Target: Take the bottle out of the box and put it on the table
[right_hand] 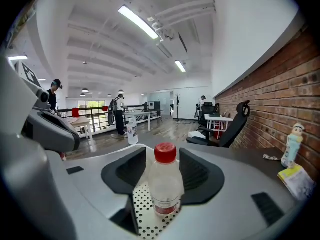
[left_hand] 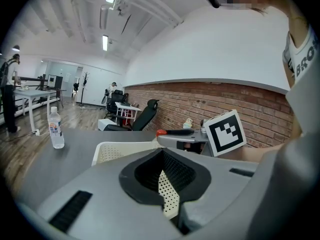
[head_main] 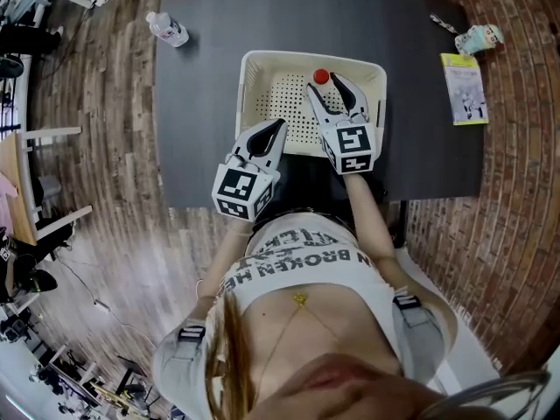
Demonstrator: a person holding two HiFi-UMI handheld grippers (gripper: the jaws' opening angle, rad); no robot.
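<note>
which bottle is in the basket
The red-capped bottle, standing in the white basket between the open jaws of the right gripper; the white-capped bottle stands outside it on the table.

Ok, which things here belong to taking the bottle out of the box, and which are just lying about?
Job in hand:
red-capped bottle, standing in the white box between the jaws of the open right gripper; dark table.

Lying about:
second bottle at the table's far-left corner; yellow booklet; small figurine.
</note>
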